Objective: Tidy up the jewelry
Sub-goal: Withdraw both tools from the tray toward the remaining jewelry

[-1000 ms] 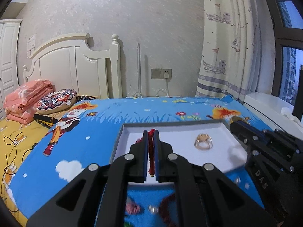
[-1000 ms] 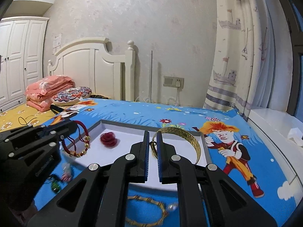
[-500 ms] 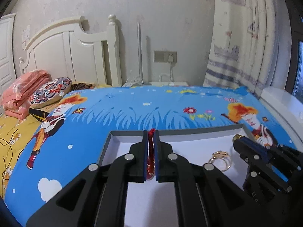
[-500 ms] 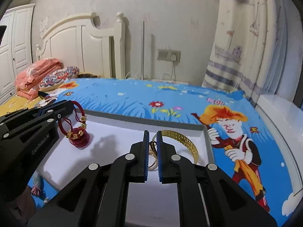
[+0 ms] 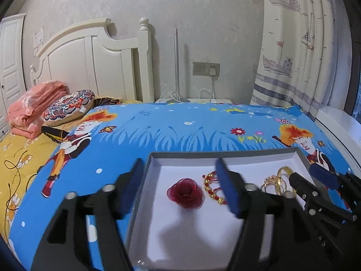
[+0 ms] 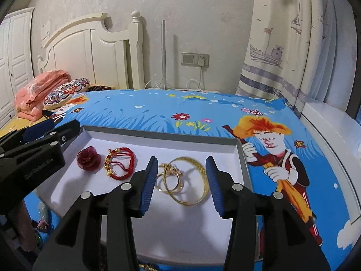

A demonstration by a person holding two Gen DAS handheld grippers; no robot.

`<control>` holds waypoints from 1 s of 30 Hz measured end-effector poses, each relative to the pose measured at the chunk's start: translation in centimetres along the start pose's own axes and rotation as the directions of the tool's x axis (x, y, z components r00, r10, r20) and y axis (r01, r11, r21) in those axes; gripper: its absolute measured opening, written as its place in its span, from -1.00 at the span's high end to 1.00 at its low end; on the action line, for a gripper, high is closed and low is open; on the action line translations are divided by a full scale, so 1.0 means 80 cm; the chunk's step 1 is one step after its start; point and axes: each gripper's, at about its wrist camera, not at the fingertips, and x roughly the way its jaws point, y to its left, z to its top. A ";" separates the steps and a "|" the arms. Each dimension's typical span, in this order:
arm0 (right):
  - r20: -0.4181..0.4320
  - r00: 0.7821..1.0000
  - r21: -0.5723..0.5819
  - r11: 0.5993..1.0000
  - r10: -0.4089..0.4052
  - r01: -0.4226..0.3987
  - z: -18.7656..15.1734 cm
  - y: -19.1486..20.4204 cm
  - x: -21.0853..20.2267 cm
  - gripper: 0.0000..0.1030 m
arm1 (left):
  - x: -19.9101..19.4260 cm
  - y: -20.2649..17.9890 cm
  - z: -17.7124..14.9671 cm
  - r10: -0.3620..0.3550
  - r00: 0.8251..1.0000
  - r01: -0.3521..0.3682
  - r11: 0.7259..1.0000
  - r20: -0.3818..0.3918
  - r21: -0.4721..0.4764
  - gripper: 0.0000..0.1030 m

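Observation:
A shallow white tray (image 5: 155,158) (image 6: 239,149) with a grey rim lies on the blue bedsheet. In it lie a dark red fabric rose (image 5: 185,193) (image 6: 88,158), a red cord bracelet with gold beads (image 5: 211,186) (image 6: 119,161) and gold bangles with a gold ring (image 6: 182,180) (image 5: 276,180). My left gripper (image 5: 180,185) is open and empty above the rose and red bracelet. My right gripper (image 6: 181,180) is open and empty, its jaws either side of the gold bangles.
More jewelry lies on the sheet at the tray's near edge (image 6: 41,223). A folded pink blanket (image 5: 33,103) and a patterned cushion (image 5: 67,106) lie at the headboard. A white ledge (image 6: 334,131) and curtain stand to the right.
Both grippers opened. The left let go of the red cord bracelet beside the rose; the right let go of the gold bangles in the tray. Both pulled back slightly.

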 end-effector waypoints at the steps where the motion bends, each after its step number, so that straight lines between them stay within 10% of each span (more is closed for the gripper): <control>1: 0.003 1.000 0.003 1.000 0.004 -0.004 -0.003 0.000 -0.004 0.17 | -0.008 0.002 -0.003 0.005 1.000 -0.005 1.000 0.014 0.005 -0.38; 20: 0.040 0.992 -0.006 0.992 0.124 -0.124 -0.079 0.046 -0.092 0.12 | -0.112 0.112 -0.083 0.079 0.996 -0.075 0.991 0.033 -0.110 -0.87; 30: 0.066 0.985 -0.062 0.986 0.159 -0.155 -0.122 0.082 -0.120 0.12 | -0.143 0.102 -0.146 0.068 0.996 -0.070 0.997 0.062 0.036 -0.87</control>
